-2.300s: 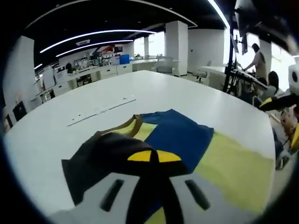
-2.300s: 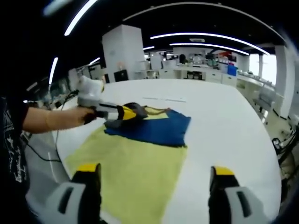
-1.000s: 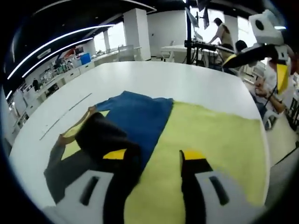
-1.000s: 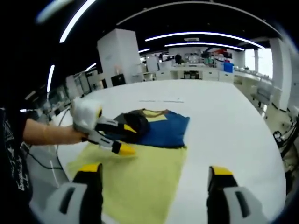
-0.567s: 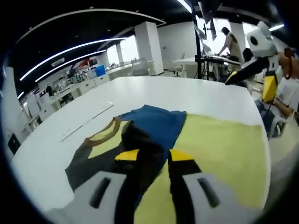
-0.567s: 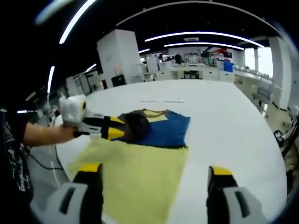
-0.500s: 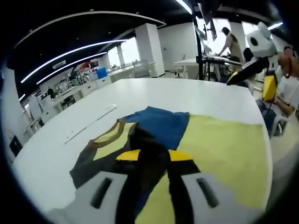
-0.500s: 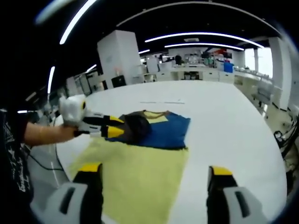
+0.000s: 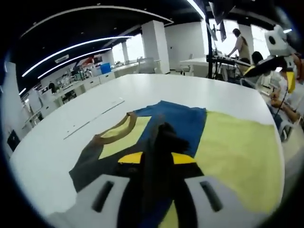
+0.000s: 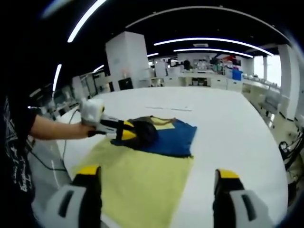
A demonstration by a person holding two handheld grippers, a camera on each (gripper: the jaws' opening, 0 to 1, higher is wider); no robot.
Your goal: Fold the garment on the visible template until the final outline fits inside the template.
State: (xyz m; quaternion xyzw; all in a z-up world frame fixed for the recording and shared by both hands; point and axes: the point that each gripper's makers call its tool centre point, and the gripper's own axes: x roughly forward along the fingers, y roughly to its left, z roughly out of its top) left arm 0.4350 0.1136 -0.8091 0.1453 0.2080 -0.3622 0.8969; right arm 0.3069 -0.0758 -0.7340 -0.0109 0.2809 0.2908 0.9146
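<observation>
- The garment [image 9: 175, 124], blue and dark with a yellow panel and a tan neckline, lies partly folded at the far end of the yellow template [image 9: 237, 161], overlapping its edge.
- The left gripper [image 9: 156, 159] has its jaws closed on a bunched dark fold of the garment, lifted off the surface.
- In the right gripper view, the left gripper [image 10: 124, 131] meets the garment [image 10: 166, 135] at its near side.
- The right gripper [image 10: 154, 178] hovers over the template [image 10: 137, 183] with jaws wide apart, holding nothing.
- Both items rest on the white counter [image 10: 237, 137].
- Judged step: a fold in progress. Next, carry the gripped fold across onto the template, then release.
</observation>
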